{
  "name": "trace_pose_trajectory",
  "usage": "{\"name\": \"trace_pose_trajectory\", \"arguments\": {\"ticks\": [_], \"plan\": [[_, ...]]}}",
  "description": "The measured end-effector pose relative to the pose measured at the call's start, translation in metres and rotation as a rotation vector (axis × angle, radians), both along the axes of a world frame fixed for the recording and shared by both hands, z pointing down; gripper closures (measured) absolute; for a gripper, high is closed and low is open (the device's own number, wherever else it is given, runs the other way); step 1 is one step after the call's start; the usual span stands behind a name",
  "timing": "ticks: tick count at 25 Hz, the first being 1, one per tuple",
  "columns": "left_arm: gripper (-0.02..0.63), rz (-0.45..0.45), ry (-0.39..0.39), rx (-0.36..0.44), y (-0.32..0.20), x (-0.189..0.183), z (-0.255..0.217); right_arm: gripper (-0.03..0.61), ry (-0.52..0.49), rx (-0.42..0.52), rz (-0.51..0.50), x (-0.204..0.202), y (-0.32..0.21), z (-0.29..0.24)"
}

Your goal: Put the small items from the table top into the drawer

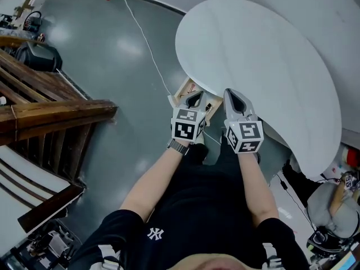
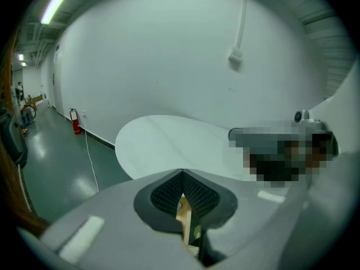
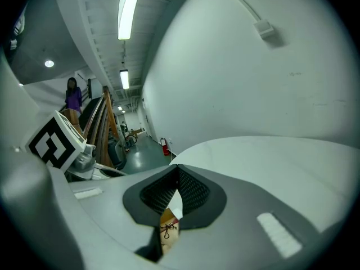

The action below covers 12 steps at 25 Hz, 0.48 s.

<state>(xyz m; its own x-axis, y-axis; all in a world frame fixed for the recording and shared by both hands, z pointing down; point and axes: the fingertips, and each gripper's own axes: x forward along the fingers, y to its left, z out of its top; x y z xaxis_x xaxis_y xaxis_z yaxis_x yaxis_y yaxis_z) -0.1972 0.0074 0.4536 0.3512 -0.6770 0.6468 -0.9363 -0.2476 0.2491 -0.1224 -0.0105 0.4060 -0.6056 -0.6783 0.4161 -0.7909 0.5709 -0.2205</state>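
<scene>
Evidently both pairs of jaws are pressed together with nothing between them: the left gripper [image 2: 181, 176] and right gripper [image 3: 177, 172] each show only a sliver of wood through the gap below their tips. That wood is the drawer [image 1: 187, 90], standing open under the near edge of the surface [image 1: 259, 55], with something dark and stringy inside. No small items show on the surface. By my judgement the loading is done. The next move calls for setting the closed jaws against the drawer front and pushing it squarely shut.

Red fire extinguisher [image 2: 76, 122], white cable [image 1: 143, 35], perhaps wooden racks [image 1: 56, 114]
</scene>
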Motion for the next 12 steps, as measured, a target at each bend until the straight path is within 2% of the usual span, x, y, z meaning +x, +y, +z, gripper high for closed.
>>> {"name": "trace_pose_trajectory", "arguments": {"ticks": [12], "plan": [[0.614,0.043,0.057,0.208,-0.018,0.016,-0.116,0.558,-0.005,0.085,0.009,0.004,-0.010,-0.075]]}}
